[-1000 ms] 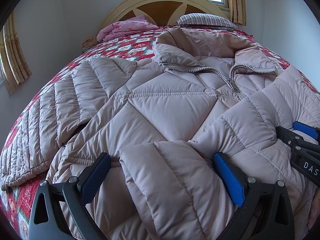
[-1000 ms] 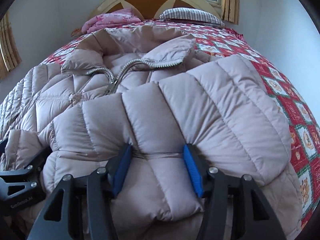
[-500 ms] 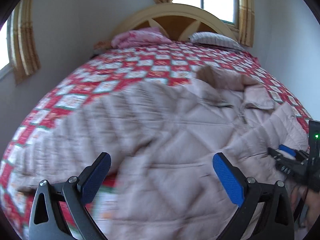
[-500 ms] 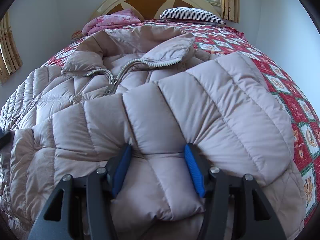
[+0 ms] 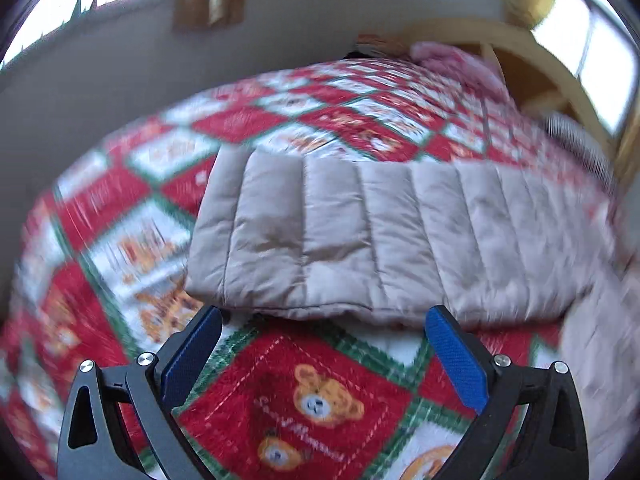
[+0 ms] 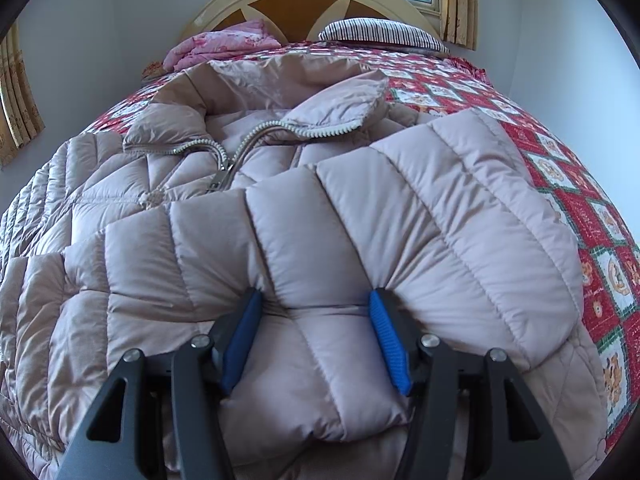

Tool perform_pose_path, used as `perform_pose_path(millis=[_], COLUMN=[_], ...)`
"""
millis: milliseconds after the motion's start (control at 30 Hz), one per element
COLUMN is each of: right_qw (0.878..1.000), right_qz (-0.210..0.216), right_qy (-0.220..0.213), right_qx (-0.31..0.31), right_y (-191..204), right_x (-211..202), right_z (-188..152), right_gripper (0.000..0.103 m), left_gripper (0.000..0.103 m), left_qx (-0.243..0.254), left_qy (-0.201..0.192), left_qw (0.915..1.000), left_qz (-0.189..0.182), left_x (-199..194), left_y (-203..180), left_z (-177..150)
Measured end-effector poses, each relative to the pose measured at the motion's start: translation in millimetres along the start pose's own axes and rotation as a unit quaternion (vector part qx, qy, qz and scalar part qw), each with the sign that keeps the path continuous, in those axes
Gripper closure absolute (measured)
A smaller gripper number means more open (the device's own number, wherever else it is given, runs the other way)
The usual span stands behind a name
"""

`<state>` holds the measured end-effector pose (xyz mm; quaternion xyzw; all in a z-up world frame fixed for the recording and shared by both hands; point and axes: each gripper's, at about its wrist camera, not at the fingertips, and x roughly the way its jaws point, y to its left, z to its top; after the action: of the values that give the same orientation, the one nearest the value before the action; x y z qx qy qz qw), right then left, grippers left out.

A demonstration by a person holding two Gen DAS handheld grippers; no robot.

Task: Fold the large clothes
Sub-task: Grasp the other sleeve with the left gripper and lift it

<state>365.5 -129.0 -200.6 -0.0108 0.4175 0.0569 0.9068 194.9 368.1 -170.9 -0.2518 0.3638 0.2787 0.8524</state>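
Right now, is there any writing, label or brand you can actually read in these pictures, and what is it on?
No text reads clearly.
Cursive stitching on the red teddy-bear square of the red, white and green patchwork quilt: blurred, unreadable.
Puffy beige quilted down jacket: no label showing.
Black tongs with blue pads, left and right: no marking showing.

Left gripper [image 5: 320, 344] angled down, jaws spread wide, nothing between blue pads [image 5: 456, 364], hanging just short of jacket sleeve [image 5: 360, 236] end, not touching it. Right gripper [image 6: 316, 332] angled down too, pads [image 6: 386, 340] dug into sides of jacket's other, folded-over sleeve, puffy fabric bulging between.
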Motion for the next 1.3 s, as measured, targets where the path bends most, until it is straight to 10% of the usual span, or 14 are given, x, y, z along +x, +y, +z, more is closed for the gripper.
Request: perform_pose_path(millis=[167, 333, 400, 467, 900, 1300], right_qw=[1.0, 1.0, 1.0, 1.0, 1.0, 1.0], right_qz=[-0.009, -0.013, -0.013, -0.012, -0.011, -0.011], right_qy=[-0.002, -0.004, -0.004, -0.005, -0.007, -0.008], right_qx=[-0.005, -0.005, -0.005, -0.004, -0.003, -0.003], right_y=[1.7, 2.3, 1.6, 0.3, -1.1, -1.5], right_x=[-1.4, -2.3, -2.7, -3.0, -3.4, -3.7], right_z=[-0.3, -0.7, -0.8, -0.8, -0.9, -0.9], right_gripper=[0.041, 0.041, 0.04, 0.04, 0.039, 0.037], left_gripper=[0.001, 0.005, 0.025, 0.092, 0.099, 0.099], left_qx=[-0.104, -0.101, -0.087, -0.086, -0.05, 0.099], left_qy=[-0.019, -0.045, -0.051, -0.045, -0.14, -0.258], left_qw=[0.9931, 0.9938, 0.9949, 0.9952, 0.9877, 0.9462], left_qz=[-0.052, -0.016, -0.003, -0.012, -0.05, -0.168], left_x=[17.0, 30.7, 29.9, 33.6, -34.2, -156.6], left_y=[19.5, 11.0, 5.6, 10.9, -12.5, -140.1], left_z=[10.1, 15.2, 17.1, 20.1, 39.3, 47.7])
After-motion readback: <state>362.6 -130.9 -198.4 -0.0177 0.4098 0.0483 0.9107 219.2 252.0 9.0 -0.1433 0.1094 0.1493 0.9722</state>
